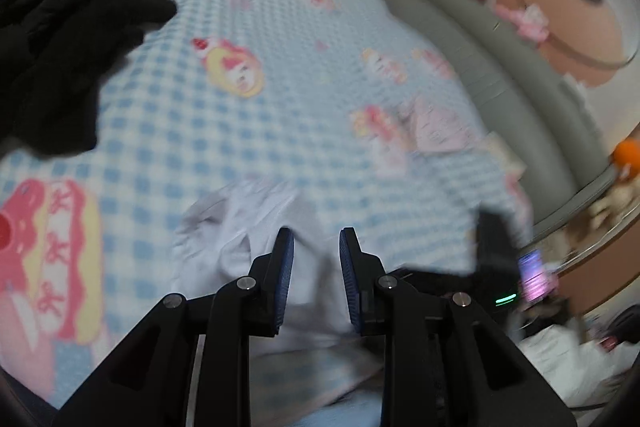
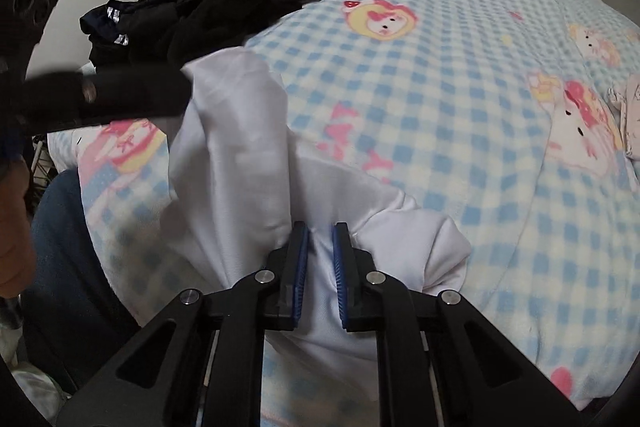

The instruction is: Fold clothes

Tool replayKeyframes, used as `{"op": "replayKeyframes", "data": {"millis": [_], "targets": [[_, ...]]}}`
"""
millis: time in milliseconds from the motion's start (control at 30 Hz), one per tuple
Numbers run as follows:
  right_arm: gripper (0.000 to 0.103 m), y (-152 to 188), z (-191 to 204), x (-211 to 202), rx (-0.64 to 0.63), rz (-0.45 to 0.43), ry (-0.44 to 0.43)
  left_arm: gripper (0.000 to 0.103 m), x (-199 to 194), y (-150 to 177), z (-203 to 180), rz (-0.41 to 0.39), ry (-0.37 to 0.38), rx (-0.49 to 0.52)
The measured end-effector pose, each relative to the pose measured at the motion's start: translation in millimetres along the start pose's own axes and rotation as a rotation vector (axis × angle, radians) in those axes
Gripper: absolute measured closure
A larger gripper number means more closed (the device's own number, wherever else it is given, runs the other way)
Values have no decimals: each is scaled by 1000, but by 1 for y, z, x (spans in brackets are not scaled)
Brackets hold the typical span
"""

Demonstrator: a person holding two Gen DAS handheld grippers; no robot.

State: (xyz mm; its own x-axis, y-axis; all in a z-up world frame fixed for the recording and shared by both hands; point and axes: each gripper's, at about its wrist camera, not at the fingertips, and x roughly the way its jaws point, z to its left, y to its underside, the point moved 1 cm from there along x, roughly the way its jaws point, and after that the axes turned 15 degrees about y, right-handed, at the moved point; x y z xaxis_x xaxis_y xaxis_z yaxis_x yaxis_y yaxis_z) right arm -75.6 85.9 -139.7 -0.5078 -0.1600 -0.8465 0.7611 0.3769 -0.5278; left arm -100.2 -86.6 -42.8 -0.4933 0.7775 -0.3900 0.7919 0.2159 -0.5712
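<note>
Fabric is all that matters in the left wrist view: a white garment [image 1: 256, 251] lies bunched on the blue-checked fleece blanket [image 1: 224, 131], right below the left gripper [image 1: 316, 247], whose 2 blue-padded fingers stand spread with a clear gap and nothing between them. The picture is smeared, so I cannot tell whether the tips touch the cloth. A heap of black clothes [image 1: 60, 47] sits well apart at the far left of the bed. From the right wrist view things are sharper: the right gripper [image 2: 320, 243] has its ribbed blue pads drawn close together with a fold of the white garment [image 2: 240, 147] running between them, apparently pinched, and the cloth puckers toward that spot. The left gripper [image 2: 112, 95] shows as a dark blur at the garment's upper left corner. The garment looks thin, smooth and light, limp rather than stiff, probably a little slippery; I would take it at hems or corners. The black clothes [image 2: 216, 3] look thicker, matte.
</note>
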Motion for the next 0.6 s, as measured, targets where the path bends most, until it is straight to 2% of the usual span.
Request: {"op": "replayKeyframes", "data": {"millis": [67,100,133,167,267,333,400,600], "targets": [[92,3,-2,0,6,2,-13,68,-17,-5,-13,-70,74,17],[92,4,-3,0,9,3,-20,59,-13,-6,-10,-54,64,8],[92,5,-2,-1,1,-3,-16,56,-7,-7,-6,-32,51,-2],[91,5,-1,-2,-8,-9,-9,56,-1,-8,-2,-10,37,-12],[92,6,0,-3,-22,-26,3,62,37,13,36,150,-150,-51],[94,3,-10,-2,25,-26,4,73,44,33,62,187,-245,-79],[103,3,-24,-1,66,-22,32,73,37,42,71,157,-227,-88],[103,1,-46,2,114,-18,101,75,38,48,63,149,-272,-68]]}}
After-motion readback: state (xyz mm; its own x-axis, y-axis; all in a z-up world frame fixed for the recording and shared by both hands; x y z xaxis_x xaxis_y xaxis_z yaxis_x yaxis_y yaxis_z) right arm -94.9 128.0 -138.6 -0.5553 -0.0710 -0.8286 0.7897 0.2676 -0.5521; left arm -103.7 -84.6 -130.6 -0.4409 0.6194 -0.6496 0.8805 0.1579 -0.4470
